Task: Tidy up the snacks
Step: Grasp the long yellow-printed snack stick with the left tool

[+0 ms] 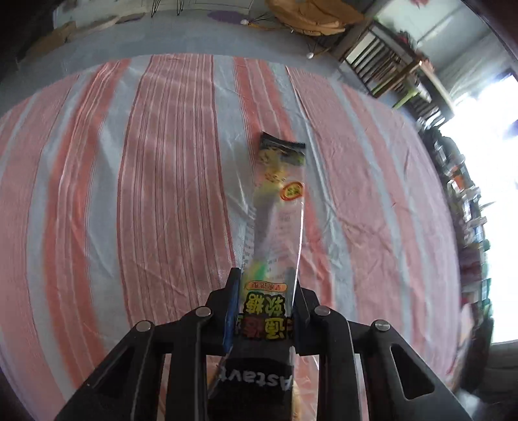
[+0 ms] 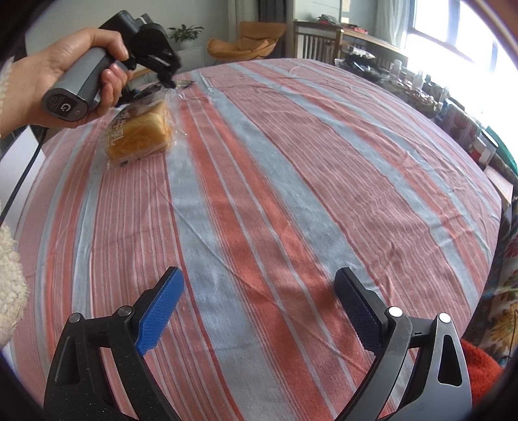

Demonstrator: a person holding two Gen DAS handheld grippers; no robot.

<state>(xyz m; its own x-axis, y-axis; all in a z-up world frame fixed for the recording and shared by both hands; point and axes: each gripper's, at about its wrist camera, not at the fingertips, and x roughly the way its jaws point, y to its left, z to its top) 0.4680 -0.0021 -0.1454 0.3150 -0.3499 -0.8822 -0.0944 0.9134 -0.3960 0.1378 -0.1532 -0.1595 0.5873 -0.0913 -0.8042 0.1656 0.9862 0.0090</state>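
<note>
Bread pack on tablecloth, seemingly far-left.

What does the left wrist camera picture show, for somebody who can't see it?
The left gripper has its jaws shut on the end of a long clear candy packet, which sticks out above a table covered by a red and grey striped cloth. An orange chair and a bright window sit behind.

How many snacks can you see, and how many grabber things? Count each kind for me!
Candy packets: 1, the long clear gummy candy packet pinched in the left gripper.
Bread packs: 1, the wrapped bread loaf lying on the striped tablecloth.
Grippers: 2, the left one, and the right gripper, open and empty.
Total: 4 things.
</note>
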